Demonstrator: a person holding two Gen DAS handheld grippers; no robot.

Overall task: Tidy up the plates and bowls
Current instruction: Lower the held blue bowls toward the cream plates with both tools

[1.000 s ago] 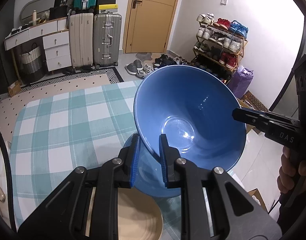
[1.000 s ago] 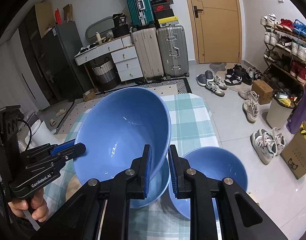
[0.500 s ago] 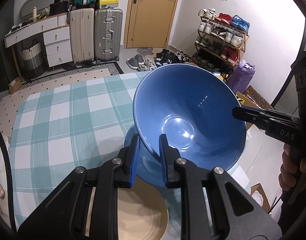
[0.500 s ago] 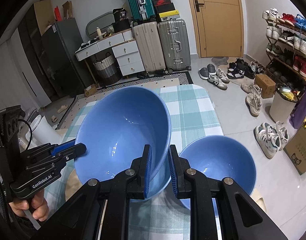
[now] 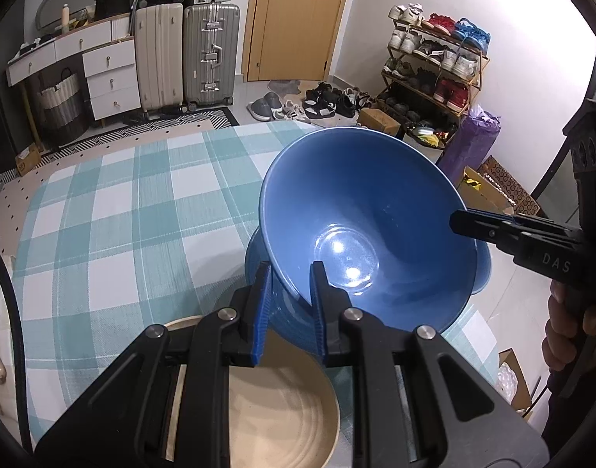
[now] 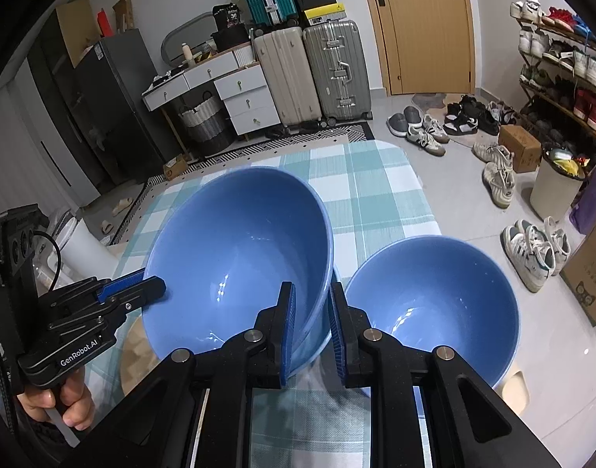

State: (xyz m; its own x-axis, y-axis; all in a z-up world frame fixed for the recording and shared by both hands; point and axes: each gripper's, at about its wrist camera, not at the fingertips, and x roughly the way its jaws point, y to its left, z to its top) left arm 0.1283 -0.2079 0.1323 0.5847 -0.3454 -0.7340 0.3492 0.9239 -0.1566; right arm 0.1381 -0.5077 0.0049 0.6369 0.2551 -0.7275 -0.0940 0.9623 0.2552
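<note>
While both claws pinch it, the big blue bowl [image 5: 368, 226] hangs tilted over the checked surface [image 5: 114, 210], mouth facing the person. Left of the bowl, the left claw [image 5: 288, 304] is clamped on its near-left rim, one blue pad inside, one outside; seen from the other side too [image 6: 132, 290]. Just below the bowl on that side sits a beige plate [image 5: 282, 401], ridged, partly under the claw body. Directly under the held bowl, a second blue bowl [image 5: 259, 257] sits on the surface, its rim showing at both sides; contact between the two can't be told. On the bowl's right rim, the right claw [image 6: 311, 325] pinches the wall, pads either side; its tip also shows from the left camera [image 5: 463, 222], with a hand [image 5: 567, 327] on the trigger. Right of the held bowl, a third blue bowl [image 6: 434, 304] stands upright near the surface's edge, apart from it.
</note>
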